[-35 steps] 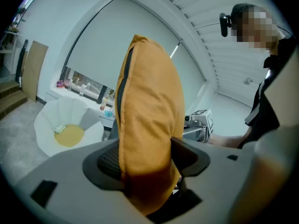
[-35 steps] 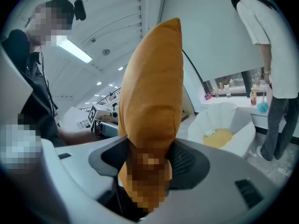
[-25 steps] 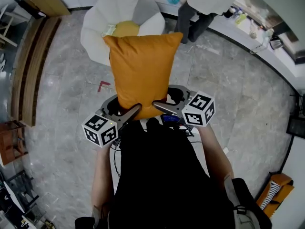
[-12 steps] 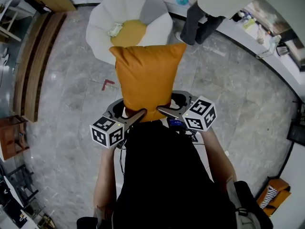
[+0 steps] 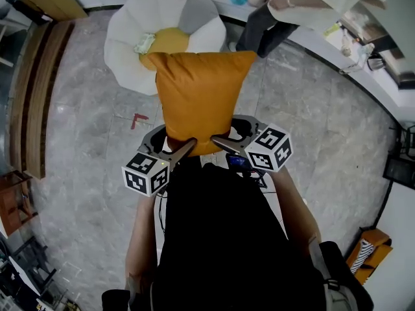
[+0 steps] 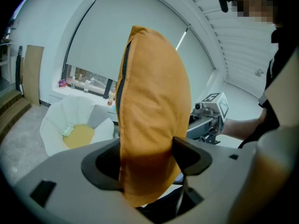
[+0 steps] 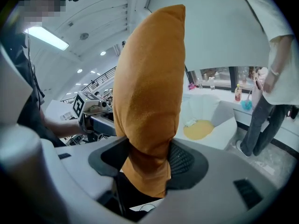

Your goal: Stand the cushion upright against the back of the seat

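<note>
- Our two bare forearms reach out from the torso toward 12 o'clock in the head view. They draw together so the grippers sit side by side, their marker cubes turned outward at 8 and 4 o'clock.
- Both grippers tip a little below level, pointing at the floor ahead of us.
- The left gripper [image 5: 175,146] has its jaws set wide and they have just been opening further. The square orange fabric cushion [image 5: 198,96] is between them, and its pads press into the lower edge.
- The right gripper [image 5: 227,138] clamps the same lower edge just beside the left one, the fabric bunched between its pads.
- We hold the cushion in the air over the grey marble floor [image 5: 311,122], clear of any surface.
- In both gripper views it stands on edge, its long axis running from 6 to 12 o'clock. The free top edge is uppermost and a seam runs along the narrow side.
- The white petal-shaped armchair [image 5: 123,31] with its yellow seat pad [image 5: 170,41] lies beyond the cushion at 11 o'clock, and the cushion's top corner overlaps it in the head view.
- A standing person [image 5: 272,18] is at 1 o'clock.
</note>
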Available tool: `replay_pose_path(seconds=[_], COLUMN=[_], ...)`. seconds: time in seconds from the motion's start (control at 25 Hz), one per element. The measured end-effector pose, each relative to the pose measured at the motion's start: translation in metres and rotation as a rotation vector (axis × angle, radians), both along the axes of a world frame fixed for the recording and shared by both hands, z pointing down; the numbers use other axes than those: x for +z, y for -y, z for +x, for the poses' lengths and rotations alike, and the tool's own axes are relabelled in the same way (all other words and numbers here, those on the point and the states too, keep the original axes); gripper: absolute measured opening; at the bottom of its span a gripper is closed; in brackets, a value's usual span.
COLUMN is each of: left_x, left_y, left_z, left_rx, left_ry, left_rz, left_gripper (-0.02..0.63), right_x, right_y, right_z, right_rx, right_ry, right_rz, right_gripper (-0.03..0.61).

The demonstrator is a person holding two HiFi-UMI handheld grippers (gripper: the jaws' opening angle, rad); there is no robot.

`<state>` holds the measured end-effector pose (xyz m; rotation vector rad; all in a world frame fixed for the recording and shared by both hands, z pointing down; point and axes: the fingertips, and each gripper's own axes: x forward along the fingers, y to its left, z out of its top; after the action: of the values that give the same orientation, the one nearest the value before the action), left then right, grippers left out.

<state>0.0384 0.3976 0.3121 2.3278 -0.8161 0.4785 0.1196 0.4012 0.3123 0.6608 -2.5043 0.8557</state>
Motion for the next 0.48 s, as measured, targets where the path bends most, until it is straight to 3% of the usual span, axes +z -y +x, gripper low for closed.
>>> replay_pose_path(seconds=[0.48], left_x=[-0.002], left_y=[0.12], left_z=[-0.067], left_rx=[0.1], left_ry=[-0.025], left_rz=[0.014], left_gripper=[0.308], right_x=[-0.003], right_y=[0.115], right_z=[-0.067], right_rx=[0.068], right_ry=[-0.06], right_rz=[0.003], right_gripper=[0.267])
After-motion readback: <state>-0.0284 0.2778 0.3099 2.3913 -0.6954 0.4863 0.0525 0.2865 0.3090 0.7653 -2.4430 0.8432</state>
